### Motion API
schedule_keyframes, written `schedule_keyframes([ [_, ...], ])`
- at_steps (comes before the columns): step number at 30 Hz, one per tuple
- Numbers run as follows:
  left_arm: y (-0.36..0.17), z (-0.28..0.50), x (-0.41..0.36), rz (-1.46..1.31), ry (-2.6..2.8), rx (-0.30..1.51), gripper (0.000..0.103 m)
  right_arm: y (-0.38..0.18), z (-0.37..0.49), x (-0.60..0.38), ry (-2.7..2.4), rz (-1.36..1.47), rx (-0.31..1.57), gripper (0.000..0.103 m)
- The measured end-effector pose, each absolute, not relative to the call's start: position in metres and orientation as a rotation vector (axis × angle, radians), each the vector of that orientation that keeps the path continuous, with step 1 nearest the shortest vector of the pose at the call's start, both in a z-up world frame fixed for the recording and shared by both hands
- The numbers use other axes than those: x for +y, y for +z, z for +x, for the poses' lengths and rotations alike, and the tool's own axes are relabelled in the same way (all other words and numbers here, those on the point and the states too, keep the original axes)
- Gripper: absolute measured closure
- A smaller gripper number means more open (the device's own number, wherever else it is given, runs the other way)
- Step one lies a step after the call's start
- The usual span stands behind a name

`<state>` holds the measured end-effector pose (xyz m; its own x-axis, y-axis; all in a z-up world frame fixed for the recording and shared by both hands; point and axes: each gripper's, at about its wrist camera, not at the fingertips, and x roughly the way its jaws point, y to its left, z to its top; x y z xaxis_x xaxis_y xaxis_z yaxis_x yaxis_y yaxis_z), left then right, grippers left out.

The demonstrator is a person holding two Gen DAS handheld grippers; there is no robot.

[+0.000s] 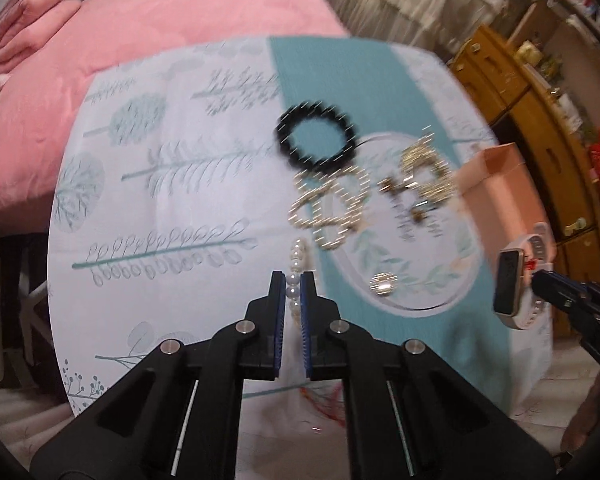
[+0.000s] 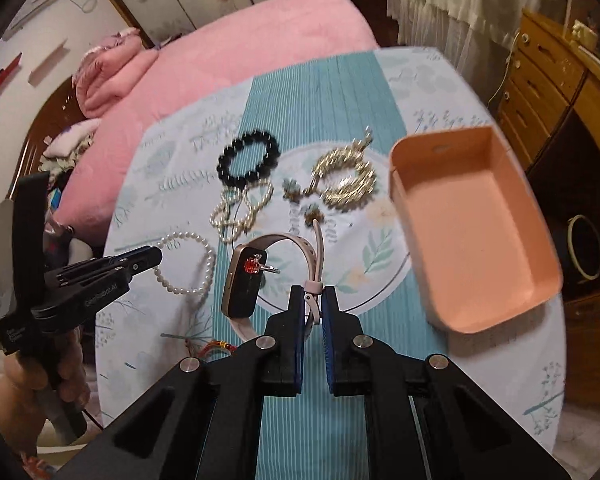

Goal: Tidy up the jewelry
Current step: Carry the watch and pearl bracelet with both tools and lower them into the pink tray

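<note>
My left gripper (image 1: 294, 280) is shut on a white pearl bracelet (image 1: 296, 264), which also shows in the right wrist view (image 2: 192, 264). My right gripper (image 2: 313, 294) is shut on the strap of a pale pink smartwatch (image 2: 242, 284), held above the table. A red-stone ring (image 2: 256, 266) lies on the table behind the watch face. A black bead bracelet (image 2: 249, 160), a pearl necklace (image 2: 240, 210), a gold chain necklace (image 2: 346, 178) and small gold earrings (image 2: 310, 210) lie on the cloth. An empty peach box (image 2: 480, 236) stands at right.
The round table (image 2: 380, 80) has a white and teal leaf-print cloth. A pink bed (image 2: 240, 40) lies behind it. A wooden drawer cabinet (image 2: 540, 80) stands at right. A red and gold cord (image 2: 216, 346) lies near the front edge.
</note>
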<state>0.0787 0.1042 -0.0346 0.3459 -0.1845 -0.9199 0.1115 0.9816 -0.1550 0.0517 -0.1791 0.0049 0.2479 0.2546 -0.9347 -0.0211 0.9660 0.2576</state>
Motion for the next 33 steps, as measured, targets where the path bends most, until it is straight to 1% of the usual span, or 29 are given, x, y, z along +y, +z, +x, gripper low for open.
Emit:
schedule_keyframes([
  [6,0.023,0.071,0.074,-0.077,-0.303,1.109,0.098,0.03,0.044,-0.217,0.101,0.239,1.262,0.095],
  [10,0.057,0.069,0.047,-0.087,-0.385,1.067,0.098,0.031,0.042,-0.248,0.037,0.274,1.253,0.095],
  [14,0.089,0.067,0.007,-0.063,-0.457,1.02,0.098,0.017,0.044,-0.287,-0.01,0.327,1.27,0.095],
  [20,0.117,0.069,-0.065,-0.021,-0.523,0.98,0.098,-0.021,0.058,-0.331,-0.036,0.356,1.338,0.095],
  [23,0.12,0.074,-0.101,0.005,-0.535,0.977,0.098,-0.034,0.065,-0.344,-0.02,0.371,1.352,0.095],
  [26,0.113,0.084,-0.13,0.019,-0.538,1.0,0.098,-0.045,0.071,-0.352,0.008,0.379,1.369,0.095],
  [29,0.093,0.098,-0.158,0.033,-0.528,1.034,0.098,-0.053,0.075,-0.359,0.05,0.383,1.389,0.095],
  [33,0.055,0.119,-0.18,0.035,-0.511,1.1,0.098,-0.062,0.084,-0.36,0.086,0.378,1.406,0.095],
])
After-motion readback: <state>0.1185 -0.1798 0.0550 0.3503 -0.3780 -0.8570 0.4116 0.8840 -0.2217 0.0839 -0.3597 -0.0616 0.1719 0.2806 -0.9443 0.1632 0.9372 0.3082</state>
